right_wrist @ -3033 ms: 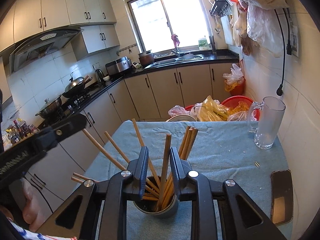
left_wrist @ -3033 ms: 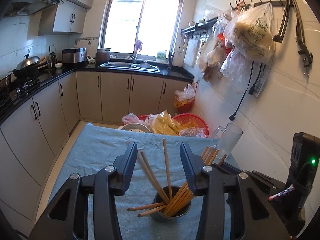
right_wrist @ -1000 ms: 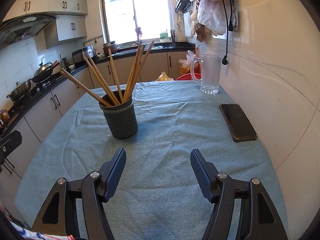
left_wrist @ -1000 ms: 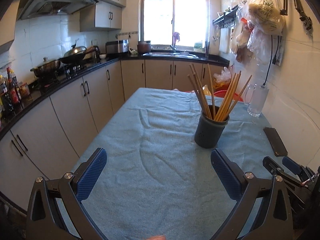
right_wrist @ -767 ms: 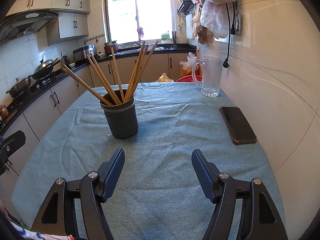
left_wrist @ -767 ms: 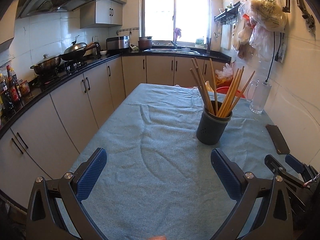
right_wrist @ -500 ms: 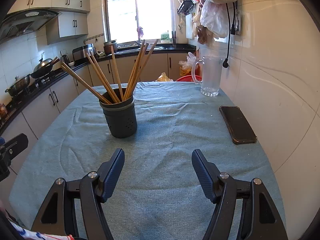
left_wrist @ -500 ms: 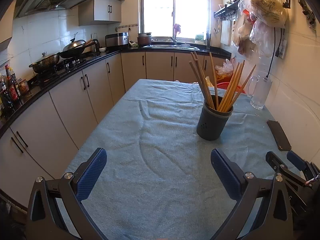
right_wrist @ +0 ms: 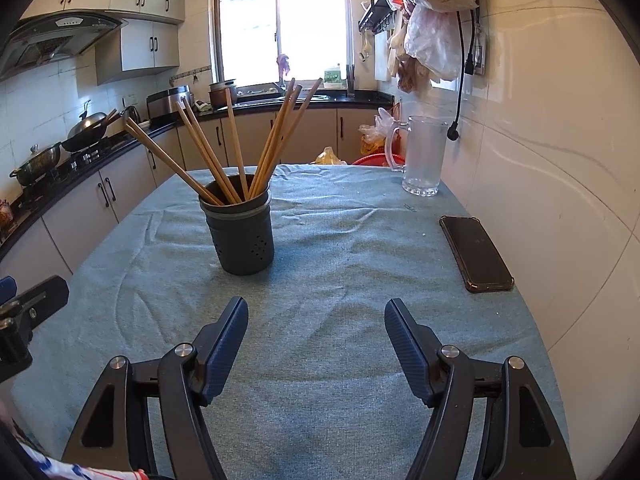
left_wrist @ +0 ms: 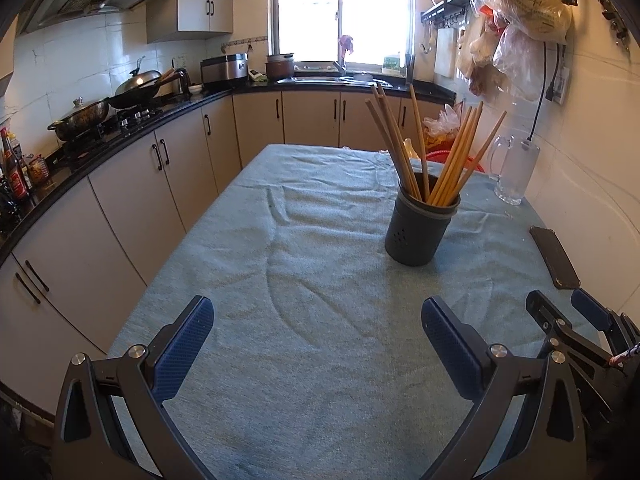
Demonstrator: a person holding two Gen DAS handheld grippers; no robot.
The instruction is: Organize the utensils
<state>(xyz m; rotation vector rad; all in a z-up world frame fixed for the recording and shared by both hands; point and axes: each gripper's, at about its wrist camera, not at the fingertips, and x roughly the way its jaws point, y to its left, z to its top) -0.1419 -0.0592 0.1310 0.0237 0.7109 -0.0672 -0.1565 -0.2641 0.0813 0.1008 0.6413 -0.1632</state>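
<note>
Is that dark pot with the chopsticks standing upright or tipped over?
Upright. The pot sits flat on the blue cloth, its open mouth facing up, and the chopsticks fan out from it.

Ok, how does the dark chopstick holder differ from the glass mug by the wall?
The holder is dark, opaque and perforated near its base; the glass mug is clear. The holder is filled with wooden chopsticks fanning outward; the mug looks empty. The mug has a side handle; no handle shows on the holder. The holder stands mid-table, the mug farther back near the wall. Both stand upright on the blue cloth.
</note>
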